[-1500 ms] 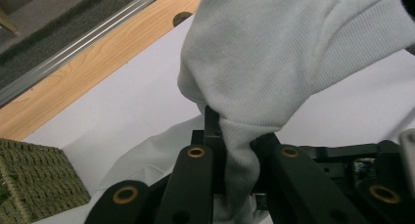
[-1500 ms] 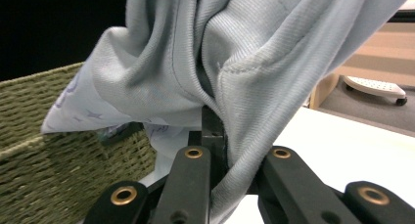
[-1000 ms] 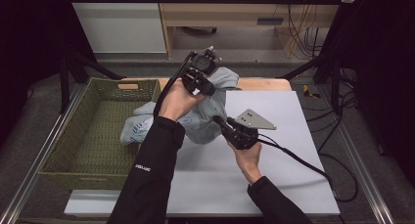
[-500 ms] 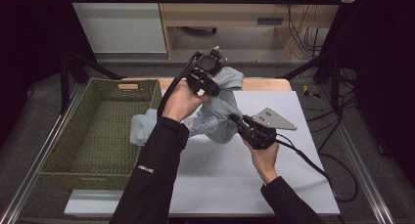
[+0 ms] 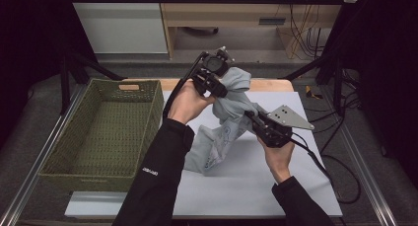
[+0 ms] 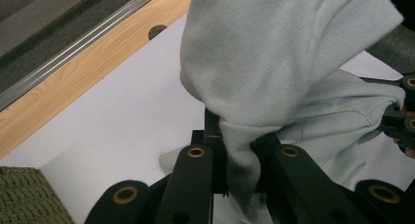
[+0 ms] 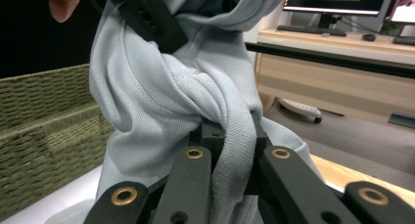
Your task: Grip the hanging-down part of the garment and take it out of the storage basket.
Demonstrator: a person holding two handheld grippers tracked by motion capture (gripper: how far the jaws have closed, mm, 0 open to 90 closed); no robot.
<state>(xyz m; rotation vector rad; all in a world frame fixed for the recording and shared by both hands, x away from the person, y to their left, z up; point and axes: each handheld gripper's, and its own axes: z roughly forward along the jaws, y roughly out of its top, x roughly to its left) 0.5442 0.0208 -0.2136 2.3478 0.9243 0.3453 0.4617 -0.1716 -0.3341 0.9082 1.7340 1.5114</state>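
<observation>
A pale blue sweatshirt [image 5: 231, 105] hangs above the white tabletop [image 5: 246, 186], stretched between both grippers, its lower part trailing down to the table. My left gripper [image 5: 220, 92] holds it high near the table's far edge; the cloth [image 6: 274, 77] is pinched between its jaws. My right gripper [image 5: 252, 118], lower and to the right, is shut on another fold of the sweatshirt [image 7: 195, 101], which bunches between its jaws. The left gripper's black frame [image 7: 147, 16] shows at the top of the right gripper view.
A green woven basket [image 5: 74, 137] stands on the left of the table, with nothing in it. A wooden strip [image 6: 73, 72] runs along the table's far edge. A cable [image 5: 320, 162] trails from the right gripper over the table's right side.
Both grippers have lifted the sweatshirt higher off the table. The right gripper has moved to the right, drawing the cloth out between the two.
</observation>
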